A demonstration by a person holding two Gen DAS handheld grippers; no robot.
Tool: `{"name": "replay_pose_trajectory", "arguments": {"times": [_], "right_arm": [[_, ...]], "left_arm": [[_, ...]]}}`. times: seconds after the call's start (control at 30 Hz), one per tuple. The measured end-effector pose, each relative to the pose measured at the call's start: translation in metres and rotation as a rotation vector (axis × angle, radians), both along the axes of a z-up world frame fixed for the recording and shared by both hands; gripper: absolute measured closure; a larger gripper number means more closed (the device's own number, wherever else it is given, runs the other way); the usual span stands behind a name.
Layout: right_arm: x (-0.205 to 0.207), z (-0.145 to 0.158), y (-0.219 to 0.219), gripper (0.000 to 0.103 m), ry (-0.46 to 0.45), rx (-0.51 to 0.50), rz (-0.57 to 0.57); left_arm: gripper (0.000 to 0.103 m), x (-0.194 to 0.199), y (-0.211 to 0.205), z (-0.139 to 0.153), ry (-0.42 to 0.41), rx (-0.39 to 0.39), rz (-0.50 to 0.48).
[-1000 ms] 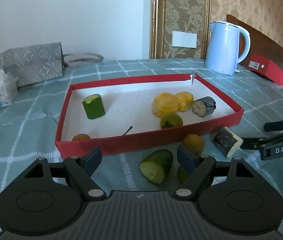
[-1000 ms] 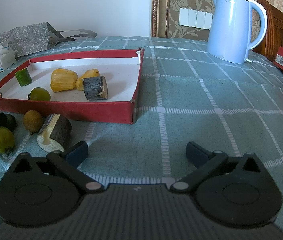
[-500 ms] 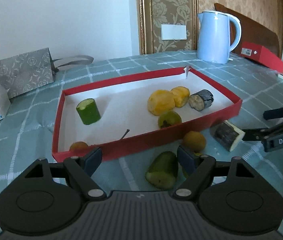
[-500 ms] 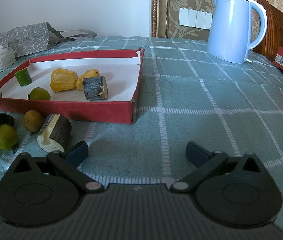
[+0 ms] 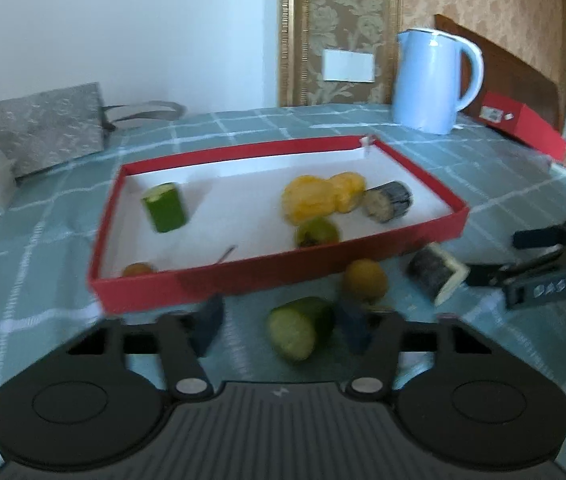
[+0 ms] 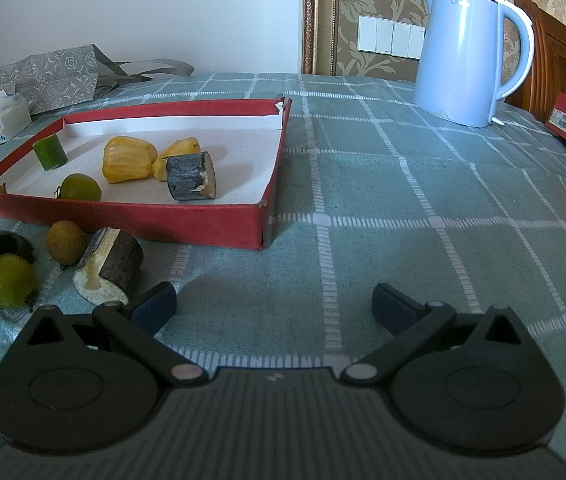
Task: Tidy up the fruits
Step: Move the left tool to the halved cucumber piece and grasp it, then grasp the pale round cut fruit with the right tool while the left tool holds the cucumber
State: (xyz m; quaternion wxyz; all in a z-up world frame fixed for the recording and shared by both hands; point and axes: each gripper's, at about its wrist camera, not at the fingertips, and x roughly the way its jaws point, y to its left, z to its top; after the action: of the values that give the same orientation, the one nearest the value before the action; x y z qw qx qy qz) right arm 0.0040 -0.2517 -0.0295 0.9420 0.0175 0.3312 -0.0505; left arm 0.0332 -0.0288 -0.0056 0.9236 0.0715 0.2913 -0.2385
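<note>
Two views are on record. Left wrist view: the left hand-held gripper [image 5: 281, 326] stands wide open and holds nothing. A cucumber piece [image 5: 301, 332] lies on the desk [image 5: 43, 304] between its fingers, close against the right-hand pad, cut face toward the camera and long axis running forward and slightly right. Just ahead of the right finger sits a small yellow-brown fruit [image 5: 365, 280]; further right a dark-skinned chunk [image 5: 435, 272] lies nearly touching the right hand-held gripper [image 5: 539, 258]. The red tray [image 5: 211, 280] lies directly ahead with fruit already in it. The left unit is judged nearer the cucumber. Motion blur softens this view.

Right wrist view: the right hand-held gripper [image 6: 273, 308] is spread wide, empty. The dark-skinned chunk [image 6: 109, 266] lies just beside its left finger. A green round fruit [image 6: 11, 280] sits further left; whether the left unit's fingers, cut off at the edge, touch it cannot be told. The cucumber is hidden here.
</note>
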Motion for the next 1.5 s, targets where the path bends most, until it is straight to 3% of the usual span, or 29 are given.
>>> {"name": "replay_pose_trajectory", "arguments": {"times": [0.07,0.17,0.27,0.43,0.63,0.83,0.97,1.23,1.5], "right_arm": [[0.000,0.000,0.000,0.000,0.000,0.000,0.000],[0.000,0.000,0.000,0.000,0.000,0.000,0.000],[0.000,0.000,0.000,0.000,0.000,0.000,0.000],[0.000,0.000,0.000,0.000,0.000,0.000,0.000],[0.000,0.000,0.000,0.000,0.000,0.000,0.000],[0.000,0.000,0.000,0.000,0.003,-0.002,-0.002],[0.000,0.000,0.000,0.000,0.003,-0.002,-0.001],[0.000,0.000,0.001,0.000,0.003,-0.001,-0.002],[0.000,0.000,0.000,0.000,0.004,-0.002,-0.002]], "left_arm": [[0.066,-0.001,-0.010,0.001,-0.016,0.032,-0.022],[0.069,-0.003,-0.012,-0.001,-0.034,0.058,-0.048],[0.069,0.001,-0.002,-0.001,0.019,-0.011,-0.054],[0.069,0.000,0.005,-0.002,0.063,-0.048,-0.083],[0.062,0.019,0.019,-0.007,0.175,-0.134,-0.115],[0.062,-0.002,0.001,-0.007,0.086,0.047,-0.153],[0.063,-0.009,-0.008,-0.011,0.037,0.089,-0.126],[0.067,-0.019,-0.007,-0.014,-0.009,0.072,-0.026],[0.067,-0.013,0.023,-0.013,0.017,-0.023,0.150]]}}
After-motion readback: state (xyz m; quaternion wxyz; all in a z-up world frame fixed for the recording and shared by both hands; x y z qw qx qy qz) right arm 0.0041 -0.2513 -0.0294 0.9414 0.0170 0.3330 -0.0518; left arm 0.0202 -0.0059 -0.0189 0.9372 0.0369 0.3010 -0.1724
